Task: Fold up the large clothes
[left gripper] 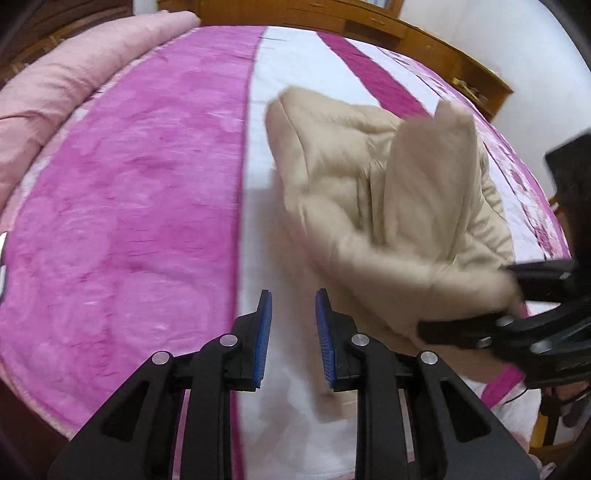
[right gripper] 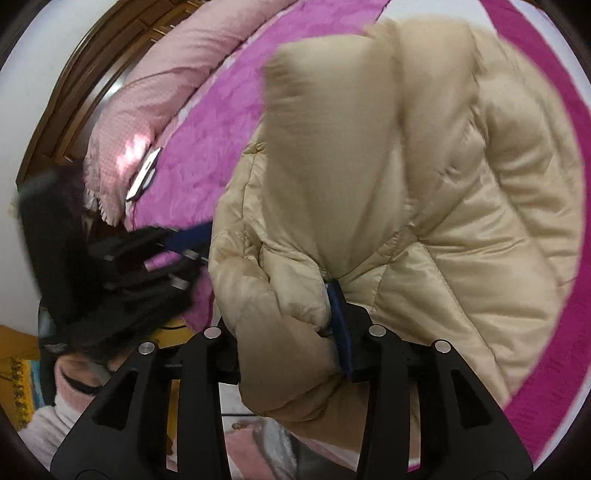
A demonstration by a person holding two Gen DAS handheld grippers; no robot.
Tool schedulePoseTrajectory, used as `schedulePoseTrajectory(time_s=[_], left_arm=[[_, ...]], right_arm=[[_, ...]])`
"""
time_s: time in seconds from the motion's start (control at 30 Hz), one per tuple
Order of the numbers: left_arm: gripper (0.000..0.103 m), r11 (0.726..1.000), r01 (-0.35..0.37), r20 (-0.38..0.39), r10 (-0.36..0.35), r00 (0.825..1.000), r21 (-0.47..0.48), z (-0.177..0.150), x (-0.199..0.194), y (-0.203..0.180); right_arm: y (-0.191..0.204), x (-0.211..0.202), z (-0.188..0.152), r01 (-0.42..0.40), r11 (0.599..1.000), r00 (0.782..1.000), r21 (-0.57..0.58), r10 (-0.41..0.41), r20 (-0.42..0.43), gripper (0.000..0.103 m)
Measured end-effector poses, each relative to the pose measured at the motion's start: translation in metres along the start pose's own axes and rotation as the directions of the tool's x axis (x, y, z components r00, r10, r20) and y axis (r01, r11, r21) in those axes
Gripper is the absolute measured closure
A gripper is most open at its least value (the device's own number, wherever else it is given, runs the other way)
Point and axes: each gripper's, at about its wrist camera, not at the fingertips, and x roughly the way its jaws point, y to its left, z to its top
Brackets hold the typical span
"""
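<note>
While the left wrist view looks down on a bed (left gripper: 129, 192) with a bright pink blanket and a white stripe, the left gripper (left gripper: 293, 339) hangs over that white stripe with its two blue pads (left gripper: 264, 339) a small gap apart, and nothing is between them. A beige padded jacket (left gripper: 369, 206) lies bunched on the white and pink cover to the right of this gripper, with one part standing up like a peak. At the right edge of the same view the right gripper (left gripper: 476, 301) reaches in, and the near edge of the jacket sits between its black fingers. A pale pink quilt (left gripper: 74, 74) is rolled along the far left side of the bed, and a wooden headboard (left gripper: 388, 26) runs behind it. From the right wrist view, the jacket (right gripper: 424, 184) fills most of the picture and looks lifted close to the camera. The right gripper (right gripper: 291, 332) has a thick fold of the jacket between its jaws; one blue pad (right gripper: 341, 325) presses against the fabric, and the other pad is hidden under the fold. The left gripper (right gripper: 184, 254) shows blurred on the left side, just beside the jacket's edge and not holding it. A phone (right gripper: 144, 173) lies on the pink blanket near the quilt (right gripper: 166, 85).
</note>
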Motion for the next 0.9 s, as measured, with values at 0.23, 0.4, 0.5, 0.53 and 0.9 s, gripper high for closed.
schedulePoseTrajectory(time_s=[0.23, 0.4, 0.5, 0.53, 0.9], left_arm=[[0.057, 0.998, 0.047, 0.068, -0.045, 0.997, -0.037, 0.011, -0.036, 0.000], [0.020, 0.993, 0.121, 0.128, -0.119, 0.985, -0.008, 0.026, -0.047, -0.029], [0.019, 0.988, 0.156, 0.106, -0.157, 0.982, 0.018, 0.040, -0.037, -0.054], [0.019, 0.986, 0.162, 0.099, -0.164, 0.981, 0.035, 0.043, -0.033, -0.060], [0.019, 0.996, 0.068, 0.007, -0.067, 0.998, -0.060, 0.046, 0.027, -0.063]], right_arm=[[-0.004, -0.009, -0.016, -0.077, 0.997, 0.993, 0.011, 0.075, 0.087, 0.045], [-0.004, -0.053, -0.038, -0.080, 0.997, 0.980, -0.015, 0.082, 0.183, 0.032], [-0.016, -0.081, -0.057, -0.070, 0.998, 0.968, -0.003, 0.068, 0.240, 0.030], [-0.023, -0.089, -0.062, -0.061, 0.998, 0.965, 0.008, 0.057, 0.256, 0.030], [-0.126, -0.096, -0.083, -0.047, 0.964, 0.952, 0.263, -0.037, 0.303, 0.027]])
